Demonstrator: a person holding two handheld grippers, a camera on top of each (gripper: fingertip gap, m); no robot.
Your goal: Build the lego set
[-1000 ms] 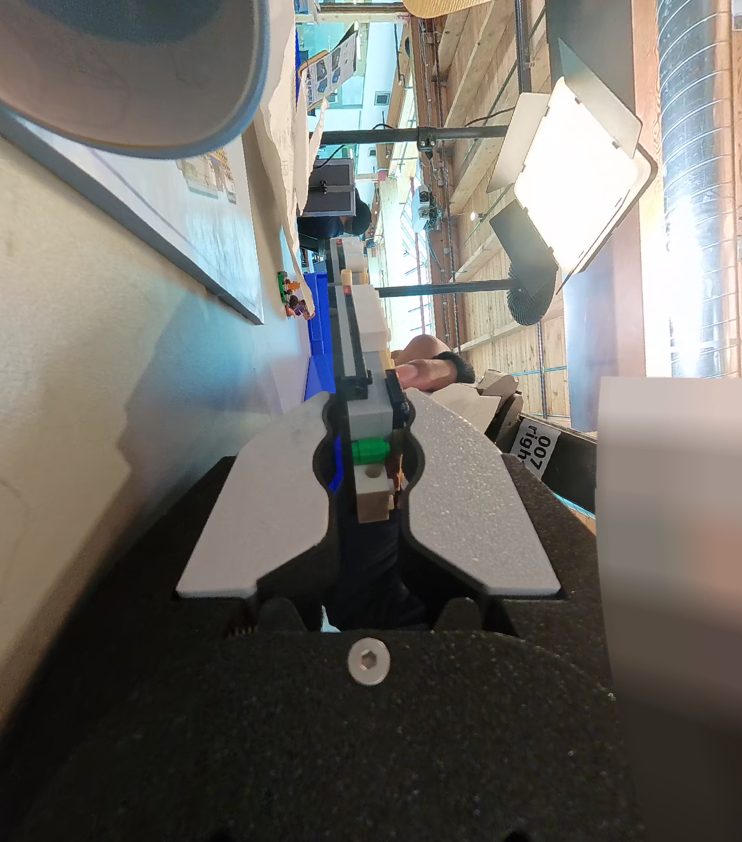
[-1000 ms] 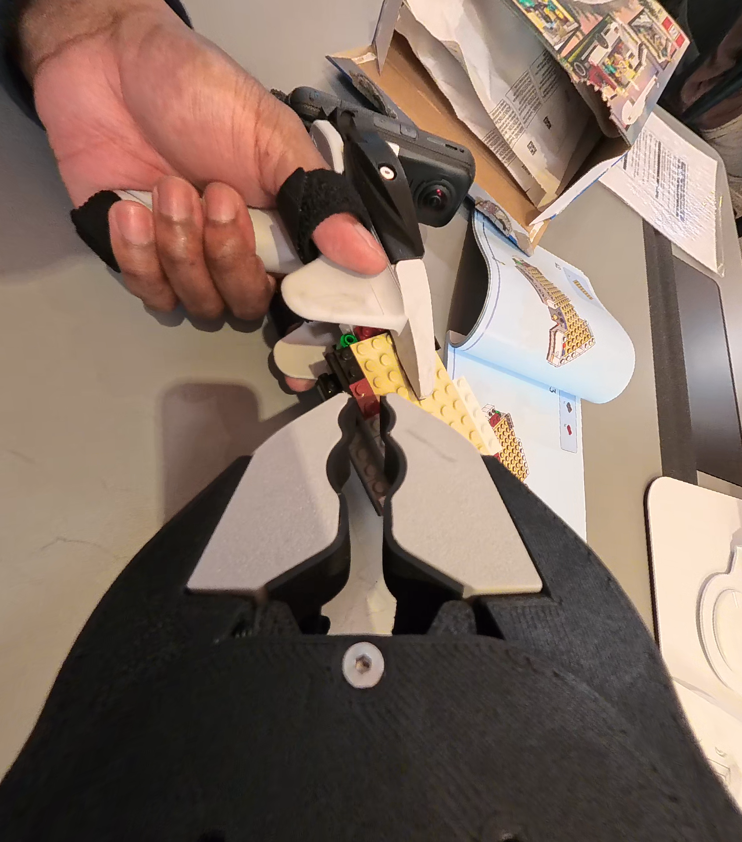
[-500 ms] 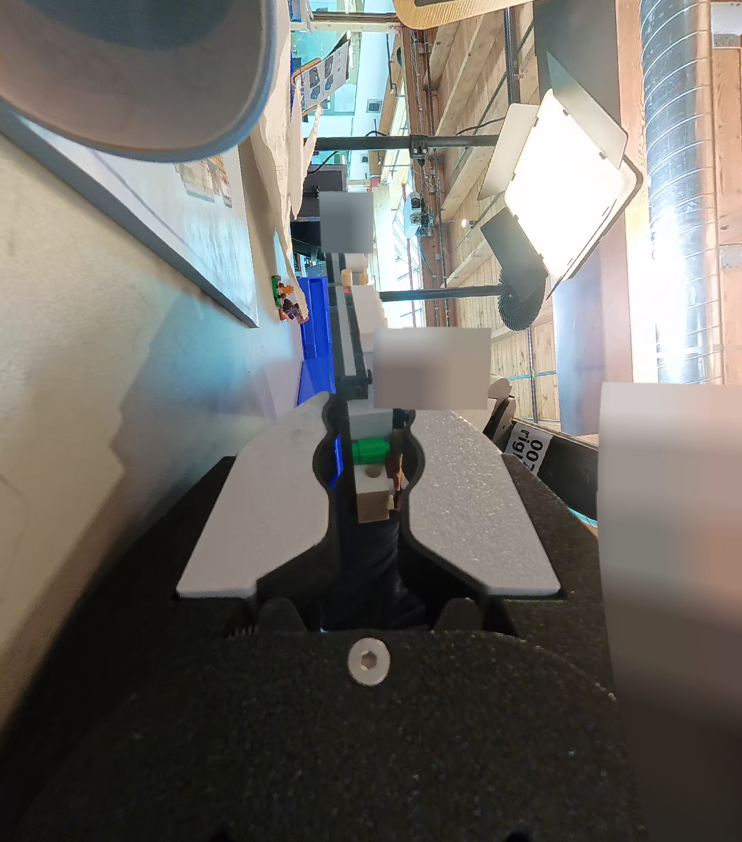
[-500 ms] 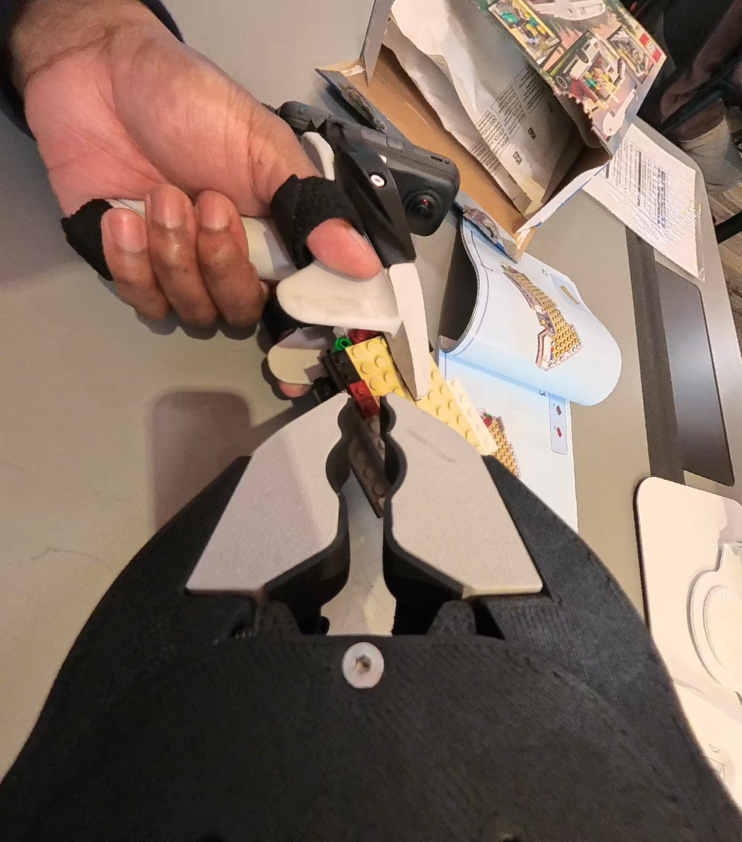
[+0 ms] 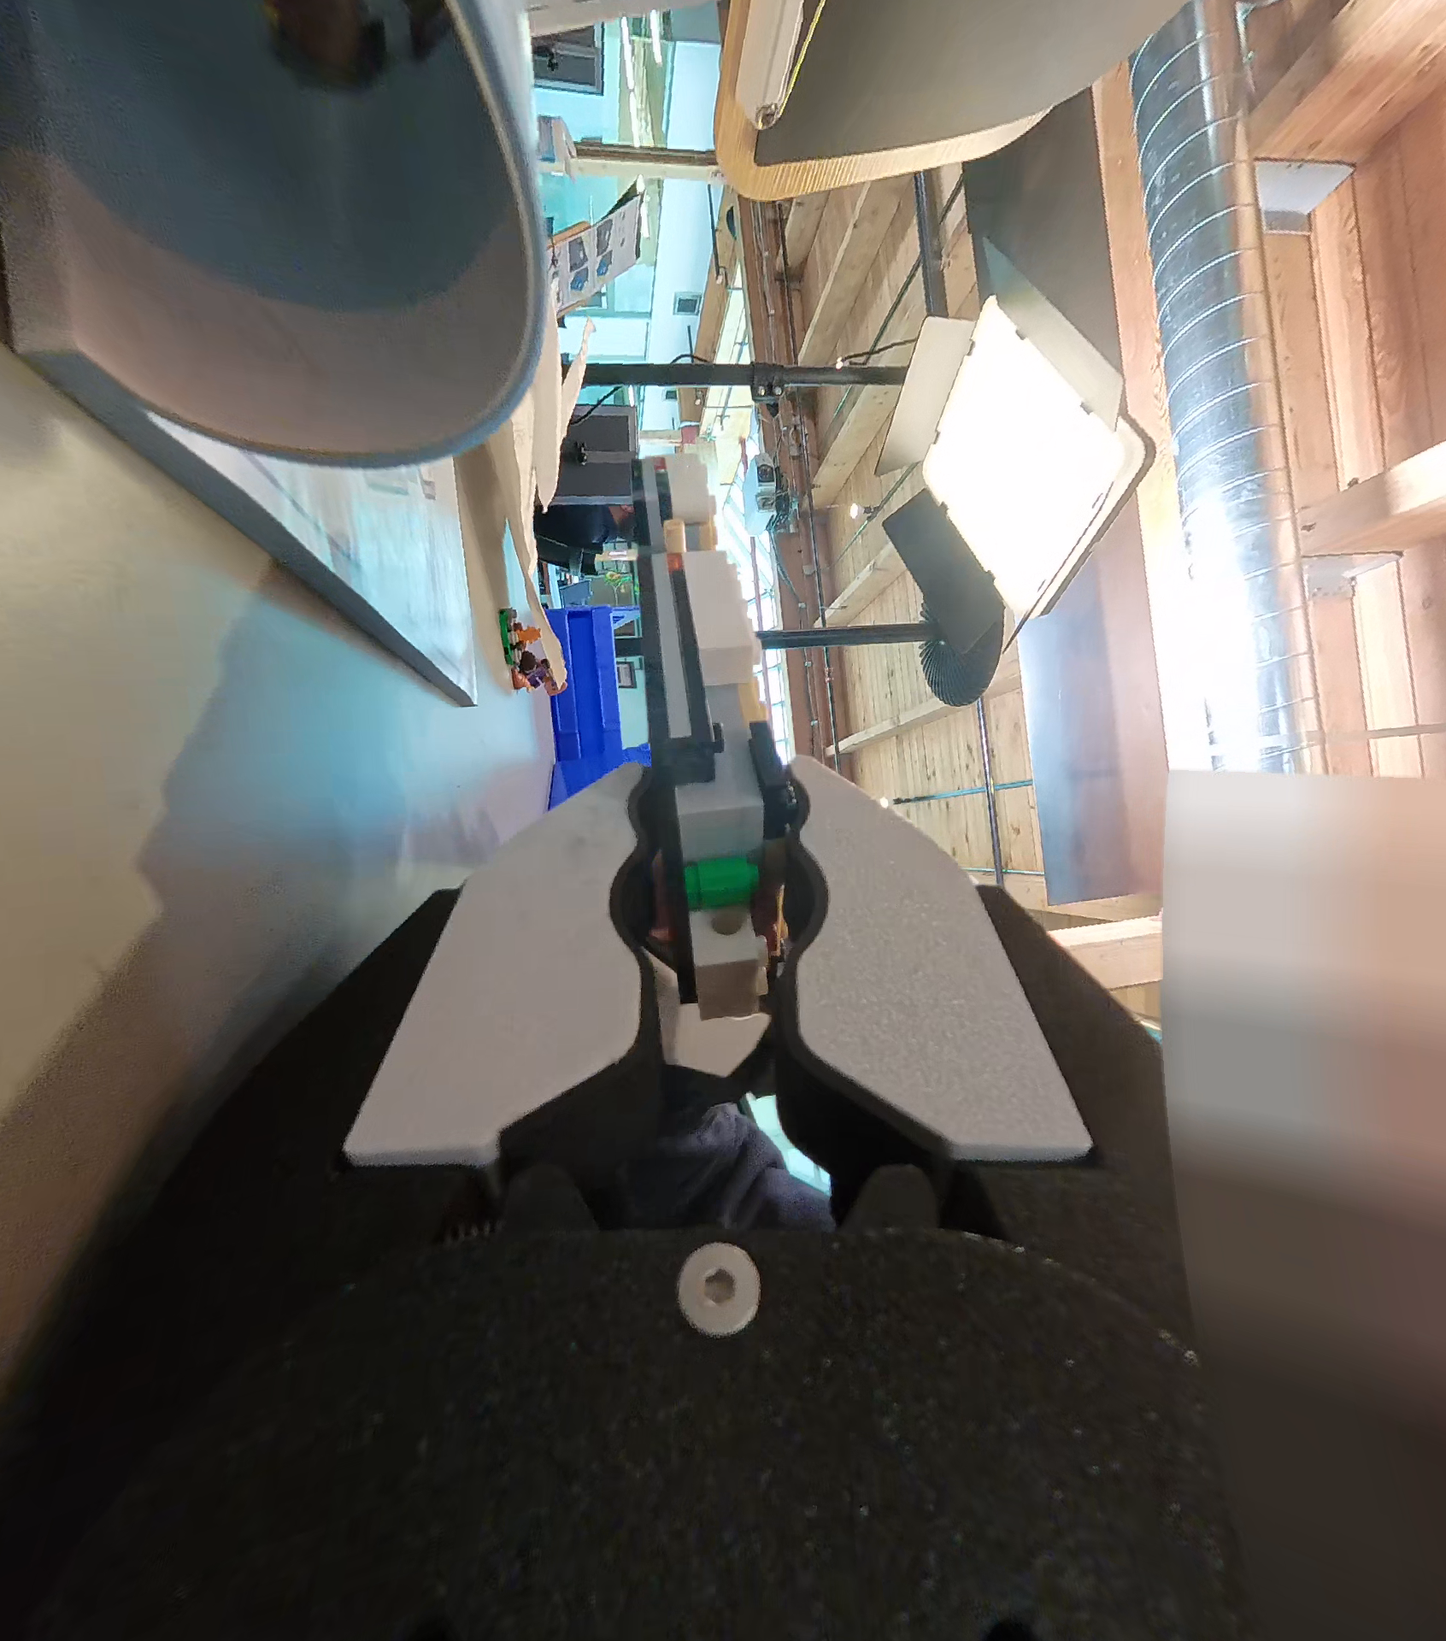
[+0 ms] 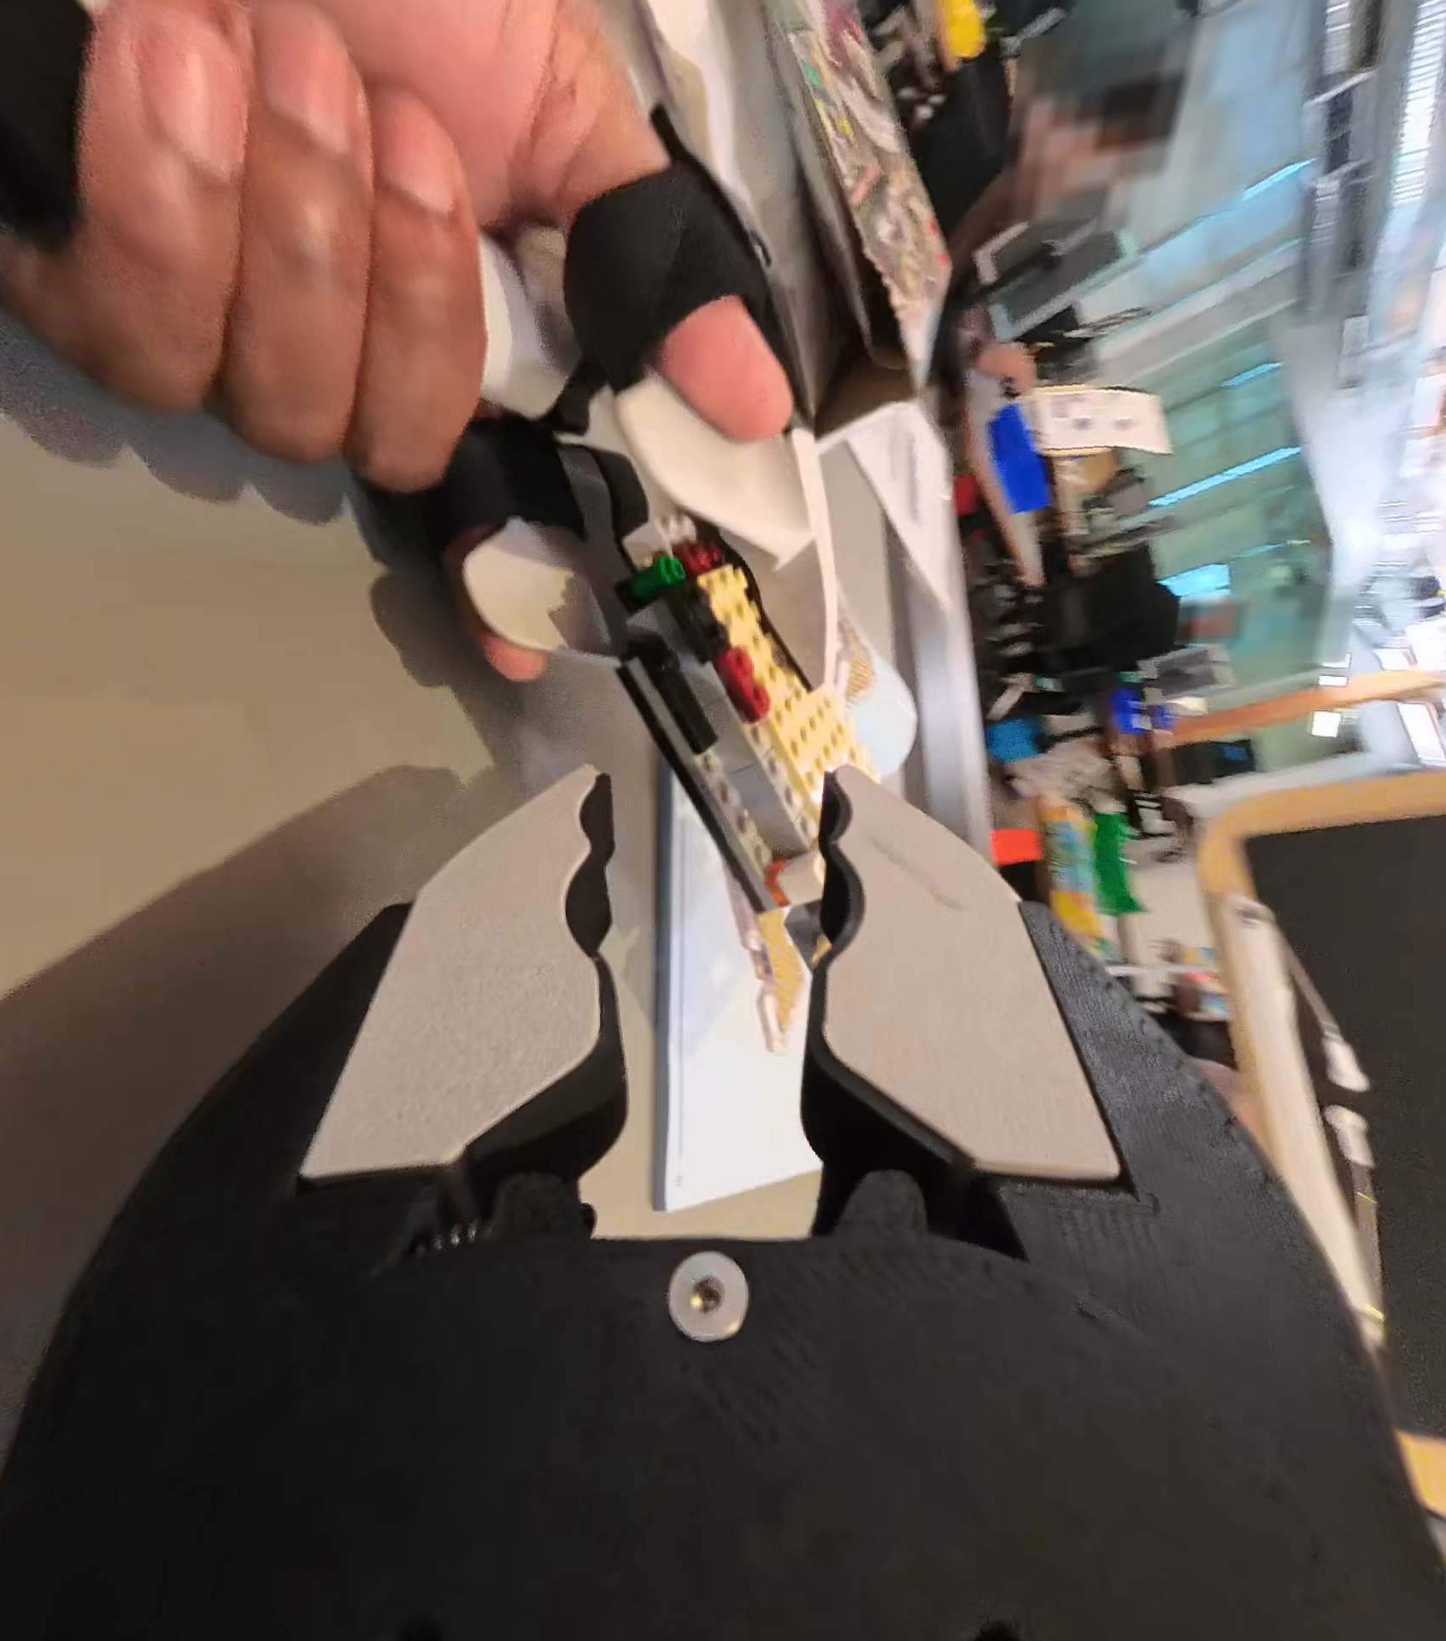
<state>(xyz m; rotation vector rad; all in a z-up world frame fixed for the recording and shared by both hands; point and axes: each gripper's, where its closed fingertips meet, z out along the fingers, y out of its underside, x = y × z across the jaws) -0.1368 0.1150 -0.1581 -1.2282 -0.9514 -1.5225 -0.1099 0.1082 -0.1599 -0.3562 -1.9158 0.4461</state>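
Your right gripper [image 6: 715,799] has opened wide, seemingly off the brick model [image 6: 755,710]; left gripper [image 5: 715,799] clamps it, so keep steady.

You have two grippers, the left gripper [image 5: 718,888] and right gripper [image 6: 715,852], around one brick model [image 6: 737,701]. On that model you can count one green piece [image 5: 721,879] and two dark red bricks [image 6: 724,622]. Beyond it lies one open booklet [image 6: 728,1083].

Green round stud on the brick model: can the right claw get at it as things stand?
Probably not. The green round stud sits at the brick model's far end, between the left claw's fingers. The open right claw only straddles the near end.
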